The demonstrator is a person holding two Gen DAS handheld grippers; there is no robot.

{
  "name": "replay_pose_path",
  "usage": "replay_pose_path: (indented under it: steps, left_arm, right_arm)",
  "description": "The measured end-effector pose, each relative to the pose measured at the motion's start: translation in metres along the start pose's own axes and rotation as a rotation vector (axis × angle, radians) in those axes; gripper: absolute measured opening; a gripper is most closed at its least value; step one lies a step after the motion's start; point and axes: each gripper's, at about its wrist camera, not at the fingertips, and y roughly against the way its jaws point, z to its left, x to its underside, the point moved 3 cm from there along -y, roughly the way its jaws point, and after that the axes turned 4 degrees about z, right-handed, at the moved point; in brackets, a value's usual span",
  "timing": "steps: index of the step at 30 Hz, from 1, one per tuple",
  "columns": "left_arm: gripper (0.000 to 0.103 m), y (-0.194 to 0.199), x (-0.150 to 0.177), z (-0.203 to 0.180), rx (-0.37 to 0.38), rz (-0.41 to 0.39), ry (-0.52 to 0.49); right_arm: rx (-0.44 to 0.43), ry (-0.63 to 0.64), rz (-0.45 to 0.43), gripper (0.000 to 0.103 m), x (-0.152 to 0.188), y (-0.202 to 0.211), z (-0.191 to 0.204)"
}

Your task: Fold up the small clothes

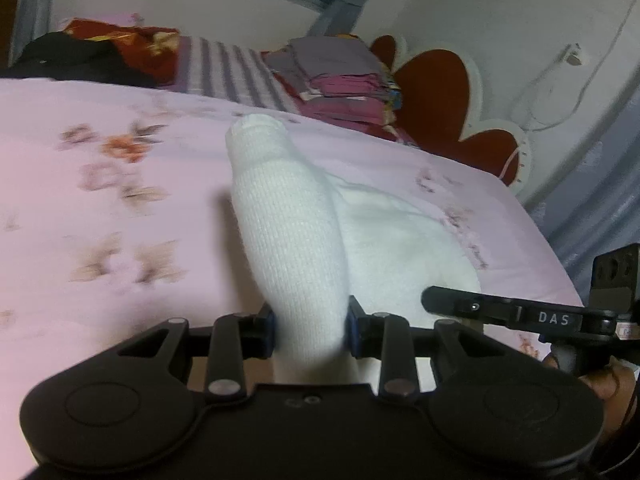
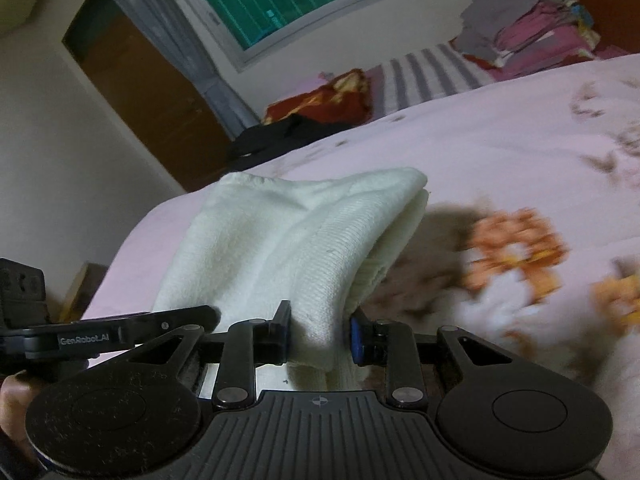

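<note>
A white garment point(image 1: 288, 240) is held pinched between the fingers of both the left gripper point(image 1: 310, 330) and right gripper point(image 2: 320, 336) above the bed point(image 1: 120, 200).

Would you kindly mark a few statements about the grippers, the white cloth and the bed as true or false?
1. The left gripper is shut on the white cloth. True.
2. The right gripper is empty. False: it grips the same white cloth.
3. The bedsheet is plain blue. False: it is pink with flowers.
4. A stack of folded clothes lies at the far side of the bed. True.
5. The cloth lies flat on the bed. False: both grippers hold it up.
</note>
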Motion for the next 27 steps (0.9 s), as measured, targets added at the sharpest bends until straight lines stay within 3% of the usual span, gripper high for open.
replay_pose_path:
  steps: [6, 12, 14, 16, 19, 21, 24, 27]
  left_arm:
    - [0.031, 0.020, 0.007, 0.053, -0.020, 0.007, 0.060]
    - [0.032, 0.013, 0.026, 0.098, 0.001, 0.053, 0.124]
    - [0.039, 0.000, 0.035, 0.107, -0.022, 0.084, 0.131]
    - [0.057, -0.005, 0.040, 0.116, -0.019, 0.078, 0.150]
    - [0.062, -0.002, 0.035, 0.121, -0.007, 0.040, 0.146]
    - [0.063, 0.000, 0.027, 0.126, -0.011, -0.004, 0.144]
    - [0.059, -0.005, 0.013, 0.137, 0.060, -0.049, 0.207]
    - [0.056, -0.026, 0.000, 0.143, 0.066, -0.025, 0.225]
  right_arm:
    - [-0.031, -0.004, 0.034, 0.028, 0.015, -0.050, 0.047]
    - [-0.029, 0.006, 0.089, 0.028, 0.027, -0.090, 0.059]
    - [-0.008, -0.021, 0.130, 0.028, 0.032, -0.106, 0.051]
    - [0.013, -0.066, 0.170, 0.028, 0.041, -0.121, 0.036]
    - [-0.032, -0.169, 0.176, 0.037, 0.045, -0.126, 0.018]
    - [-0.037, -0.186, 0.133, 0.052, 0.041, -0.119, 0.012]
    - [-0.059, -0.246, 0.070, 0.052, 0.022, -0.119, -0.004]
    - [-0.099, -0.320, 0.079, 0.052, 0.001, -0.142, -0.020]
